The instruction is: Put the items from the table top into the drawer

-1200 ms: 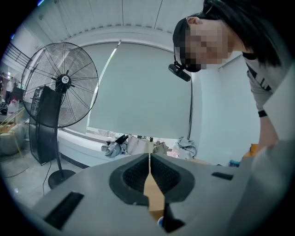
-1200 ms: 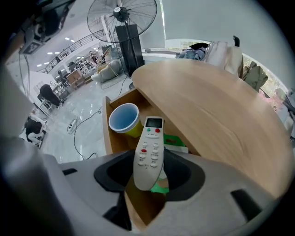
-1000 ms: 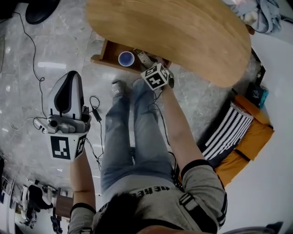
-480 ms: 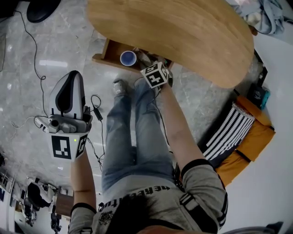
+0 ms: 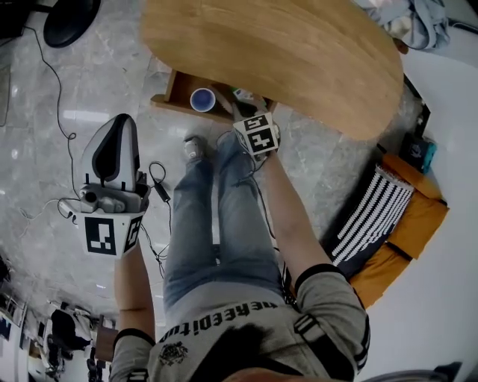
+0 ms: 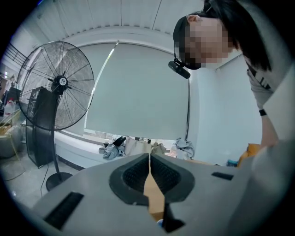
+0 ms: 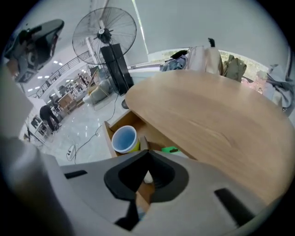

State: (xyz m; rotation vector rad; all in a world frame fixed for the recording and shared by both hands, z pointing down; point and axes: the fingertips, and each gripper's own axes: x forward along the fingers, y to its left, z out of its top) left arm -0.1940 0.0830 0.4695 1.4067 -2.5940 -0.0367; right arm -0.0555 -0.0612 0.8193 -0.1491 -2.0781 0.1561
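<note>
— Between the tips of the right gripper (image 7: 147, 153), anything?
— Nothing. Its jaws have just closed and meet empty. Just beyond them is the open drawer (image 7: 107, 132) with the cup (image 7: 124, 138) inside, under the table top (image 7: 221, 115).
— And the left gripper (image 6: 149, 159)?
— Also closed and empty, well apart from them.

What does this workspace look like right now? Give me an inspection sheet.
Surface: nothing seen on the table.
Job's things: cup, upright, and green item are in the open drawer.
Clutter: clothes heaped beyond the table.
Grippers: left gripper shut, empty, off to the side over the floor; right gripper jaws just closed, tips together, nothing clearly held, near the drawer.
Cables: cable lies on the floor.
Surroundings: fan.
</note>
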